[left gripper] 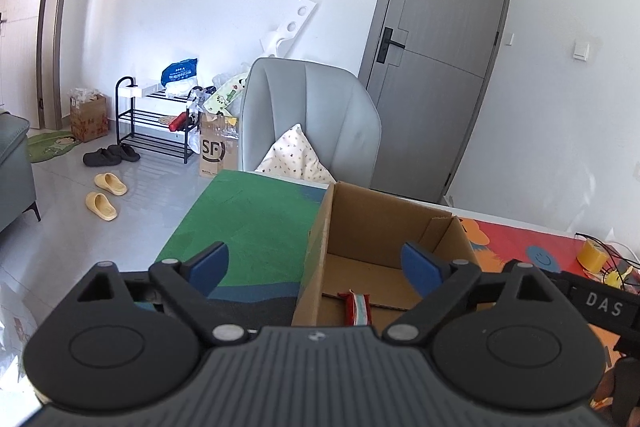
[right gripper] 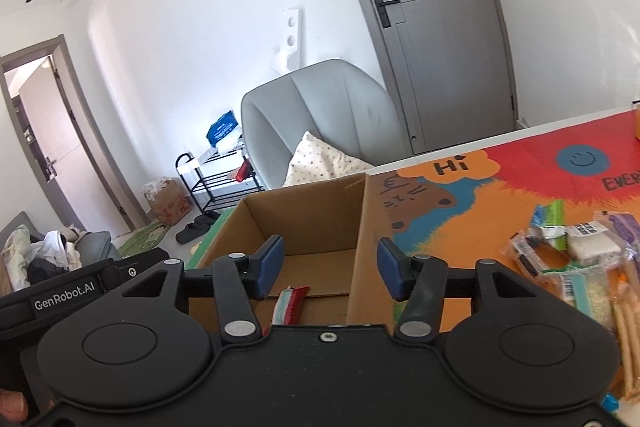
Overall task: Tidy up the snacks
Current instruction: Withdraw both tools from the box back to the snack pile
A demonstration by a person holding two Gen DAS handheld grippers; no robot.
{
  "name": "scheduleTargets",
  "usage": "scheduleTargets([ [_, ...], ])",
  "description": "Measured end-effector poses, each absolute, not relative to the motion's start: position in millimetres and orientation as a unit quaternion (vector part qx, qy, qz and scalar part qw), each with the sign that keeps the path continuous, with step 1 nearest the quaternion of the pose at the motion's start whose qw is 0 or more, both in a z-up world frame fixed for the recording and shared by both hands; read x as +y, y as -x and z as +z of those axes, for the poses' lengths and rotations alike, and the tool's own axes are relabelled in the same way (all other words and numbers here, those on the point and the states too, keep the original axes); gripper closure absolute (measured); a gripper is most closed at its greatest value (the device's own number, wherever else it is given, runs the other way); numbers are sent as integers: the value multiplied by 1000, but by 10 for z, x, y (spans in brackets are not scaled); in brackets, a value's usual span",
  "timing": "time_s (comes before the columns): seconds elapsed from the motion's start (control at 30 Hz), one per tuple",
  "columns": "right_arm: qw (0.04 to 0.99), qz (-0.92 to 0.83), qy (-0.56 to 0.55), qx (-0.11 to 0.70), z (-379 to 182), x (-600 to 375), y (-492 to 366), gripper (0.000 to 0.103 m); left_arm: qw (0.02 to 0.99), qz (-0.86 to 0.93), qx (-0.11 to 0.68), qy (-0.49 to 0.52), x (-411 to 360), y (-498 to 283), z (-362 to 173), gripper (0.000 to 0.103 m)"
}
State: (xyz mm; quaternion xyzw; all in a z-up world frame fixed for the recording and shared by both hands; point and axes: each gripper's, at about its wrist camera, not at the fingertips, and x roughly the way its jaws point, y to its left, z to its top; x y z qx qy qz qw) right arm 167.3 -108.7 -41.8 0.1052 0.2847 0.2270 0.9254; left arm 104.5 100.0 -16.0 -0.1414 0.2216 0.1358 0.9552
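Note:
An open cardboard box [left gripper: 360, 223] stands on the colourful table mat; it also shows in the right wrist view [right gripper: 320, 215]. A red and white snack bar [left gripper: 357, 307] lies on the box floor, also seen in the right wrist view [right gripper: 290, 303]. My left gripper [left gripper: 316, 267] is open and empty, held over the box's left wall. My right gripper [right gripper: 330, 269] is open and empty, above the box's near right side. A pile of wrapped snacks [right gripper: 580, 259] lies on the mat to the right of the box.
A grey armchair [left gripper: 312, 115] with a cushion stands behind the table. A yellow tape roll [left gripper: 594, 255] and cables lie at the mat's far right. A grey door [left gripper: 436, 59], a shoe rack [left gripper: 156, 119] and slippers on the floor lie beyond.

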Motion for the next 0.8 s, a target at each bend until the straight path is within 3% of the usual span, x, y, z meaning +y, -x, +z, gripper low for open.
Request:
scheduleTargets([
  [0.17,931,203,-113,282,-426,-1269,-1571,36,956,121,217,157,944,-997,-177,5],
  [0.43,936,165,-130,283,-456,-1594,-1402,9,958,96,227,147,730,-940,-182,5],
  [0.8,942,124,-128,284,-503,-1999,-1246,0,960,62,246,117,346,-895,-220,4],
])
